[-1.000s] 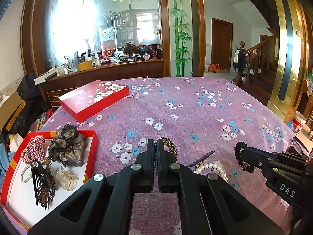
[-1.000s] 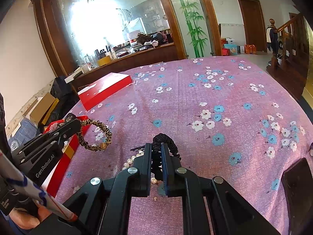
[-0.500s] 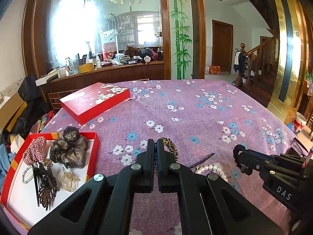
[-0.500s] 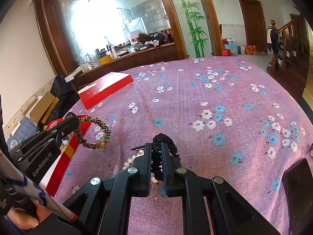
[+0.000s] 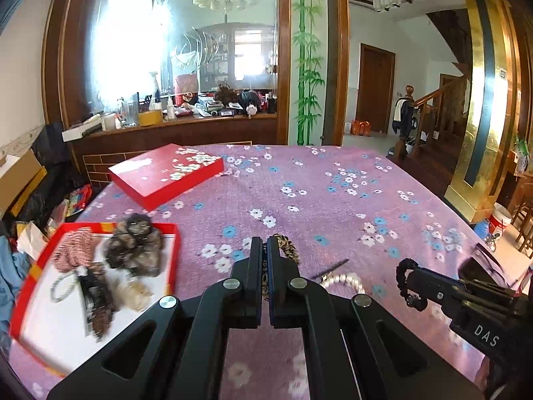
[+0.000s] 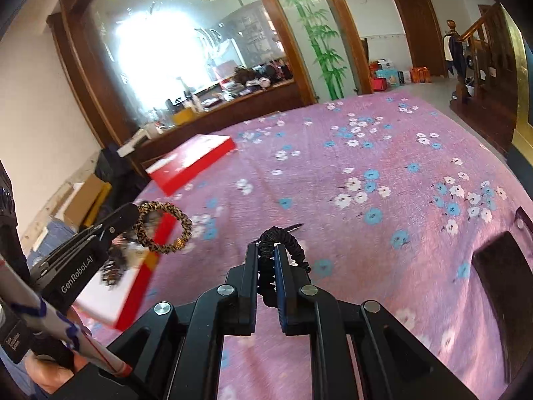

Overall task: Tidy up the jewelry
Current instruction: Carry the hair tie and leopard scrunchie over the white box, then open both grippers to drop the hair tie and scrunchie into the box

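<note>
My left gripper (image 5: 265, 245) is shut on a leopard-print scrunchie (image 5: 288, 248), which hangs above the purple flowered cloth. In the right wrist view that scrunchie (image 6: 165, 226) dangles from the left gripper (image 6: 133, 211) over the edge of the red tray (image 6: 141, 288). My right gripper (image 6: 266, 248) is shut on a black scrunchie (image 6: 288, 245), also seen as the black scrunchie (image 5: 404, 286) at the right gripper's (image 5: 411, 276) tip. The tray (image 5: 175, 260) holds a brown scrunchie (image 5: 135, 248), a plaid one, hair clips and a bead bracelet. A pearl bracelet (image 5: 344, 280) and a black hairpin (image 5: 329, 265) lie on the cloth.
A red flowered box lid (image 5: 166, 173) lies at the far left of the table. A dark flat object (image 6: 499, 283) and glasses (image 5: 483, 256) sit near the right edge. A person's hand (image 6: 40, 371) shows at the lower left. A cluttered wooden counter stands behind the table.
Both grippers have risen and shifted left toward the tray, each still holding its scrunchie. The leopard scrunchie now hangs over the tray's edge, and the pearl bracelet has dropped out of the right wrist view.
</note>
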### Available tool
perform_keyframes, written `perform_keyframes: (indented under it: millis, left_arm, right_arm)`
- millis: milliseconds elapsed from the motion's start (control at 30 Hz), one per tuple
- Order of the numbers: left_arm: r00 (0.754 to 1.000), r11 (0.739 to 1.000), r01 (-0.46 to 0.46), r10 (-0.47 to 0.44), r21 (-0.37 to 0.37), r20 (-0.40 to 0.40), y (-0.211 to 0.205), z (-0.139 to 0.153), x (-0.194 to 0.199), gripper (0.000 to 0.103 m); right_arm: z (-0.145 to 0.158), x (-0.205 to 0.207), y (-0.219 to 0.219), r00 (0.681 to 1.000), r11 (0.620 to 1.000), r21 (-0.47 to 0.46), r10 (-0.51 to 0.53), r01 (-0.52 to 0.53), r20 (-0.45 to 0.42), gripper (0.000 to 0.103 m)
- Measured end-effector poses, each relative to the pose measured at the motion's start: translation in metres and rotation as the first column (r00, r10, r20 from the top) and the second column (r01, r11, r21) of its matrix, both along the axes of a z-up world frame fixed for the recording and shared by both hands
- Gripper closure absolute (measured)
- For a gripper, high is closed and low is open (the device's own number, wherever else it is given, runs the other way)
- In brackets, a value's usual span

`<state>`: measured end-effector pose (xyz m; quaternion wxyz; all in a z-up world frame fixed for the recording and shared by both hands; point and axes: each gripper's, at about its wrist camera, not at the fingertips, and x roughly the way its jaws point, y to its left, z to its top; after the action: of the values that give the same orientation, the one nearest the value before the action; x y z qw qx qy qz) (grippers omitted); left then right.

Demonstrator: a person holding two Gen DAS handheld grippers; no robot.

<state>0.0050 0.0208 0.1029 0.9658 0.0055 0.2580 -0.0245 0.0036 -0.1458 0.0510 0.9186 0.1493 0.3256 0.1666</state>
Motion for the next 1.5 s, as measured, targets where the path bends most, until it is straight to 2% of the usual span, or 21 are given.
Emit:
perform_keyframes:
  millis: [167,267,433,600,733,900,1133,1367,1500]
  left_arm:
    - [1.000,0.999,-0.012,0.012,-0.035,-0.005,0.030,0.012,-0.029,0.101]
    - [0.998,0.998,-0.055,0.055,-0.033,0.003,0.058,0.017,-0.042,0.101]
    - [0.987,0.984,-0.161,0.161,-0.077,0.006,0.126,0.023,-0.060,0.101]
    - [0.963,0.960,-0.268,0.268,-0.085,-0.011,0.197,0.011,-0.071,0.101]
    - [0.947,0.942,-0.318,0.311,-0.103,-0.077,0.241,-0.011,-0.070,0.101]
    - [0.928,0.920,-0.362,0.341,-0.152,-0.151,0.271,-0.038,-0.060,0.101]
    - [0.905,0.890,-0.407,0.362,-0.203,-0.225,0.294,-0.069,-0.047,0.101]
    - [0.893,0.866,-0.429,0.366,-0.257,-0.261,0.304,-0.078,-0.042,0.101]
    - [0.892,0.857,-0.438,0.378,-0.272,-0.247,0.306,-0.076,-0.046,0.101]
  right_arm:
    - [0.017,-0.021,0.037,0.996,0.997,-0.023,0.079,-0.078,0.043,0.093]
    - [0.021,-0.031,0.067,0.987,0.989,-0.021,0.150,-0.149,0.055,0.092]
    - [0.021,-0.043,0.117,0.963,0.965,-0.051,0.262,-0.259,0.059,0.092]
    - [0.017,-0.051,0.168,0.928,0.926,-0.096,0.371,-0.365,0.047,0.092]
    - [0.011,-0.046,0.204,0.899,0.896,-0.102,0.437,-0.433,0.016,0.092]
    - [-0.003,-0.030,0.234,0.883,0.877,-0.103,0.467,-0.469,-0.044,0.092]
    - [-0.019,-0.006,0.258,0.883,0.873,-0.136,0.457,-0.468,-0.109,0.092]
    - [-0.035,0.011,0.272,0.886,0.878,-0.137,0.440,-0.459,-0.149,0.091]
    - [-0.046,0.013,0.274,0.880,0.877,-0.122,0.444,-0.466,-0.170,0.091]
